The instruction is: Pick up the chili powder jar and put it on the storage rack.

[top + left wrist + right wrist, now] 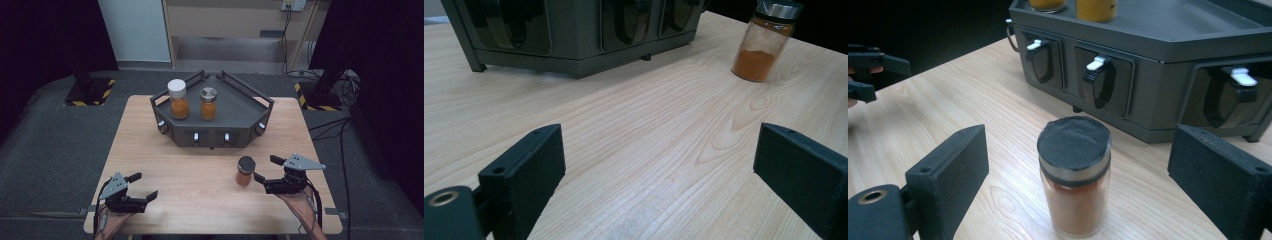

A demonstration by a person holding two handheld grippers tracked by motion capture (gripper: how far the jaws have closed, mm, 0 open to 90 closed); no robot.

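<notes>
A glass jar of orange spice with a black lid (245,171) stands upright on the wooden table (200,165), right of centre. My right gripper (266,168) is open just to its right. In the right gripper view the jar (1075,200) sits between the two wide-apart jaws with a gap on each side, and the gripper (1075,175) touches nothing. My left gripper (143,186) rests open and empty near the front left edge. In the left gripper view (659,170) bare table lies between the jaws and the jar (764,47) stands far off at upper right.
A dark grey angular rack (235,117) with a raised rim stands at the back centre of the table. It carries a white-lidded jar (178,100) and a silver-lidded jar (208,103), both with orange contents. Small latches (1096,64) line its front face.
</notes>
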